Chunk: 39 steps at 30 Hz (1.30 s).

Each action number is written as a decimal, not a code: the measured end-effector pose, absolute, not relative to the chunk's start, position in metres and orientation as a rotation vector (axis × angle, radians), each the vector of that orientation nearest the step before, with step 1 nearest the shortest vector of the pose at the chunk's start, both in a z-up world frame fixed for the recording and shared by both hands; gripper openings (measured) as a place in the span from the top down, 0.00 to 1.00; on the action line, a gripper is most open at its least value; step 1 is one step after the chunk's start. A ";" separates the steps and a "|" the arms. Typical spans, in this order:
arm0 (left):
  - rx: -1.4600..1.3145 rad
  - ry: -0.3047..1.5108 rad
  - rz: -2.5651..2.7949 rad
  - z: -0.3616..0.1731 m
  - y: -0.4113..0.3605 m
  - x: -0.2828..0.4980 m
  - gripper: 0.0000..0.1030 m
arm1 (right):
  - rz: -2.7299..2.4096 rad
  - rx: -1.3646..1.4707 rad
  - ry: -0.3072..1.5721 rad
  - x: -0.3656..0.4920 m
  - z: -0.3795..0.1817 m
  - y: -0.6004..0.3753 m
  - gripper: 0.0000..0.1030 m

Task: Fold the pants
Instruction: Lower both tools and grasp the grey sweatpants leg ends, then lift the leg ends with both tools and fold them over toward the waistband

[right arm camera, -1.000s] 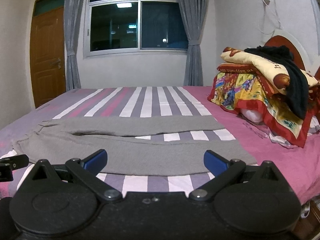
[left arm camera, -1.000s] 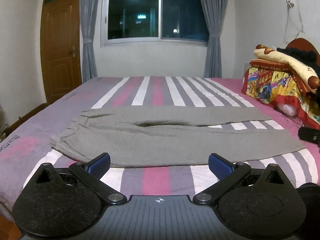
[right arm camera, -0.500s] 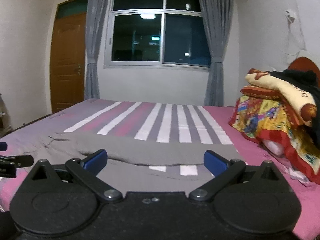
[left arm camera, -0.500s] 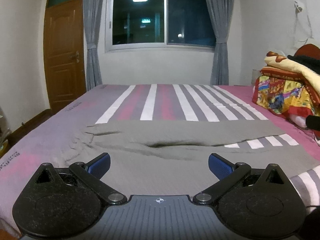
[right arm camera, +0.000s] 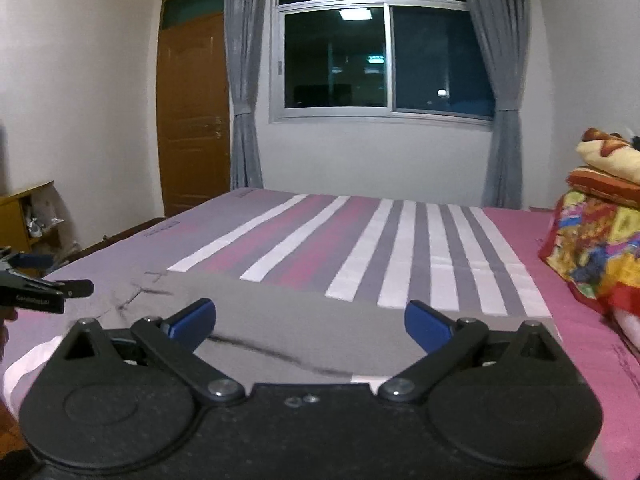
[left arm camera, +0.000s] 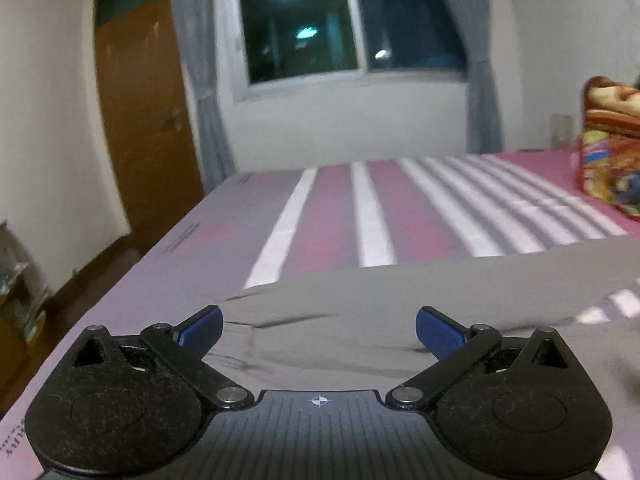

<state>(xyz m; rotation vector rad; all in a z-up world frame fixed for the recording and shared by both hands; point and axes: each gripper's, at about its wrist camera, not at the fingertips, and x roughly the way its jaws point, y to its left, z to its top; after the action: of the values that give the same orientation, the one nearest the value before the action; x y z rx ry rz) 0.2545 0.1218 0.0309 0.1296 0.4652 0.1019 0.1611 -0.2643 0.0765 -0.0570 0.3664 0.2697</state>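
Note:
Grey pants (left arm camera: 360, 304) lie flat across a striped bed, waist end to the left. My left gripper (left arm camera: 319, 330) is open and empty, low over the waist part of the pants. My right gripper (right arm camera: 310, 326) is open and empty, low over the legs of the pants (right arm camera: 304, 312). The left gripper also shows at the left edge of the right wrist view (right arm camera: 44, 284). The near edge of the pants is hidden behind both gripper bodies.
The bed sheet (right arm camera: 404, 240) has pink, grey and white stripes. A pile of colourful folded blankets (right arm camera: 600, 232) sits at the right on the bed. A wooden door (right arm camera: 192, 120) and a curtained window (right arm camera: 384, 56) are at the far wall. A low shelf (right arm camera: 24, 216) stands at left.
Both grippers have moved forward and down, close over the pants, and swung left. Both stay open and empty.

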 end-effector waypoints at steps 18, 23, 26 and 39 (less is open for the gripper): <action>0.061 0.859 0.008 -0.084 0.267 0.511 0.02 | 0.475 -0.118 0.640 0.421 -0.010 -0.240 0.30; 0.109 0.910 -0.021 -0.104 0.274 0.544 0.00 | 0.499 -0.169 0.798 0.473 -0.058 -0.230 0.22; 0.038 0.933 -0.077 -0.113 0.286 0.561 0.02 | 0.515 -0.186 0.866 0.486 -0.081 -0.227 0.17; -0.067 0.796 -0.139 -0.089 0.287 0.546 0.84 | 0.565 -0.406 0.860 0.460 -0.071 -0.202 0.93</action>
<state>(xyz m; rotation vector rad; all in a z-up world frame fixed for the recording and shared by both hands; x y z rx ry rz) 0.5457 0.2870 -0.0886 -0.0674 0.7963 -0.1392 0.4599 -0.2019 -0.0711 -0.4059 0.8598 0.5650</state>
